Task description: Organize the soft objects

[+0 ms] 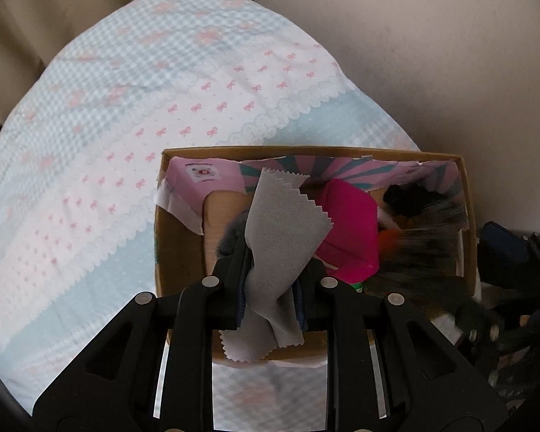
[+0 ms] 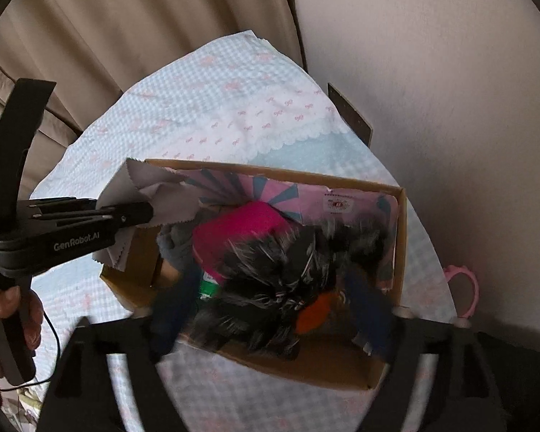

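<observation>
My left gripper (image 1: 271, 248) is shut on a grey cloth with zigzag edges (image 1: 284, 216) and holds it over the near left part of the open cardboard box (image 1: 178, 252). The right wrist view shows that gripper (image 2: 140, 214) and the cloth (image 2: 144, 183) at the box's left rim (image 2: 270, 171). My right gripper (image 2: 270, 306) is open above the box, and a black-grey furry object (image 2: 270, 280) with an orange part (image 2: 315, 311) lies blurred between its fingers. A bright pink soft item (image 1: 349, 226) lies inside the box.
The box stands on a bed sheet with blue checks and pink bows (image 1: 144, 90). Beige curtains (image 2: 126, 36) hang behind and a wall (image 2: 450, 90) is at the right. A pink ring-shaped object (image 2: 464, 288) lies right of the bed.
</observation>
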`<state>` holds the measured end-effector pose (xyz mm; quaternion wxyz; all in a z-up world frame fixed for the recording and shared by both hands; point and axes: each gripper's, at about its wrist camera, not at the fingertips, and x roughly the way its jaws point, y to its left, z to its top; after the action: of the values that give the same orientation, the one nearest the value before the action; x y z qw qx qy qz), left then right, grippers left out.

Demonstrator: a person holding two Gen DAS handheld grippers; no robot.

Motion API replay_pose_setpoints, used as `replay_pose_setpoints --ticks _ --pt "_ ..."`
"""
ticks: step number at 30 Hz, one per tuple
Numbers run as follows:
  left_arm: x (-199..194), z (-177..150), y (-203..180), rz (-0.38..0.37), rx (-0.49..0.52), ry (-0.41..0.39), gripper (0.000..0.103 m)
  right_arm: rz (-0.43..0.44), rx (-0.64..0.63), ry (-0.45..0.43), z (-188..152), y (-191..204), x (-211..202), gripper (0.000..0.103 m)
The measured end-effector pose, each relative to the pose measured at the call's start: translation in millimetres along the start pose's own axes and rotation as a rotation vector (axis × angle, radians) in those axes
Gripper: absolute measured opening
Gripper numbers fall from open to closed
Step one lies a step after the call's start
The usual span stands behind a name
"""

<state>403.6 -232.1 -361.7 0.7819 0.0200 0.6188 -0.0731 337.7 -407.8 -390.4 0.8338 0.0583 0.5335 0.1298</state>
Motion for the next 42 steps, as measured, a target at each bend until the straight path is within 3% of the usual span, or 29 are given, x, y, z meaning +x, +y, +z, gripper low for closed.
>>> replay_pose_setpoints --ticks 2,13,18,24,25,26,27,30,37,42 --pt "-2.5 0.0 2.9 -0.014 -0.020 -0.006 0.018 0.010 -0.008 0.006 -0.7 -0.1 1.1 0.101" --pt "-5.3 -1.9 9.6 -0.032 -0.069 -0.030 0.019 -0.004 -0.017 0.006 -12.6 -0.2 0.4 0.101" --pt "-4.1 -1.4 15.9 -0.094 -0.122 -0.020 0.019 0.005 -0.020 0.004 -11.9 0.2 3.3 0.101" --pt "-10.4 -1.7 15.4 -0.105 -0.129 -0.018 0.022 0.008 -0.010 -0.010 -9.6 1.6 2.5 0.101" --pt "-11.3 -1.5 14.2 -0.104 -0.121 -0.019 0.034 0.006 -0.009 -0.011 -9.1 1.9 2.0 0.101" --pt "-12.3 -1.5 13.4 -0.109 -0.117 -0.016 0.052 0.006 -0.009 -0.015 -8.9 2.0 1.1 0.101" --pt "-13.4 -1.8 13.1 -0.118 -0.119 -0.016 0.101 0.006 -0.007 -0.022 -8.4 2.4 0.0 0.101" --pt "-20.5 -5.6 11.3 -0.149 -0.119 -0.064 0.103 0.008 -0.016 -0.028 -8.0 6.7 -2.1 0.101" --pt "-19.0 -9.8 13.8 -0.118 -0.108 -0.053 0.103 0.000 -0.019 -0.041 -11.5 13.9 -8.5 0.101" --pt "-56.5 -21.7 19.7 -0.091 -0.084 -0.125 0.103 -0.048 -0.031 -0.069 -12.9 21.8 -25.8 0.101"
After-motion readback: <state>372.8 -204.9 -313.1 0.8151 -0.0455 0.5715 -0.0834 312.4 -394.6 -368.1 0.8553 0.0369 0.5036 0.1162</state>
